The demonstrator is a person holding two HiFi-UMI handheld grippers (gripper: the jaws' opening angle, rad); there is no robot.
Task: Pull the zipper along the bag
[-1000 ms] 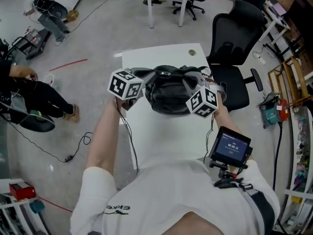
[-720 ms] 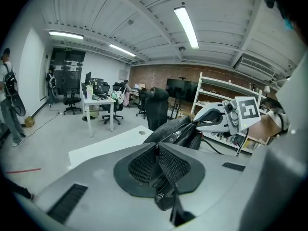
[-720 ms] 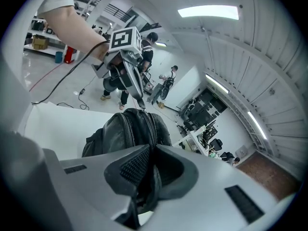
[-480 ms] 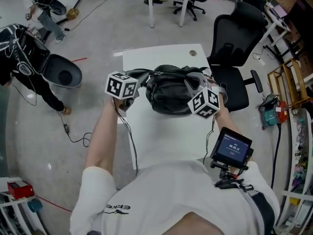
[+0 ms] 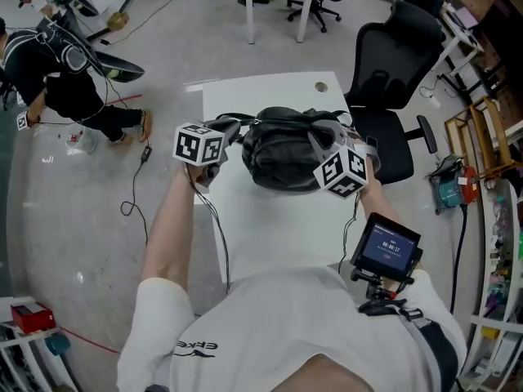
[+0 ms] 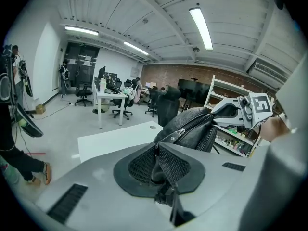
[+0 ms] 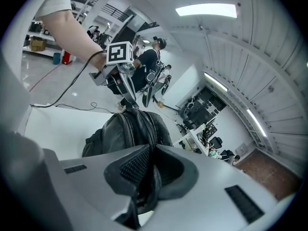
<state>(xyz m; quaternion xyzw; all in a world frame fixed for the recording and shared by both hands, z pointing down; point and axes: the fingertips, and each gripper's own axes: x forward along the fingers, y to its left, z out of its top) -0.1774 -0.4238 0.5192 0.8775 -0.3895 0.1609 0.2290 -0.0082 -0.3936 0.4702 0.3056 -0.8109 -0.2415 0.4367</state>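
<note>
The black bag (image 5: 286, 149) sits mid-bench (image 5: 270, 243). At its 9 o'clock the left hand-held gripper (image 6: 157, 148) is pinched on a dark tab (image 6: 157, 171), probably the pull, at the zipper (image 6: 185, 129) end. At 3 o'clock the right hand-held gripper (image 7: 153, 146) clamps bag fabric. Draw the tab straight along the zipper line, with the right grip anchoring the bag taut.

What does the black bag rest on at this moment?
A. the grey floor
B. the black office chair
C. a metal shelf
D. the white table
D: in the head view the black bag lies on top of the white table, whose bare surface shows in front of and behind it.
</note>
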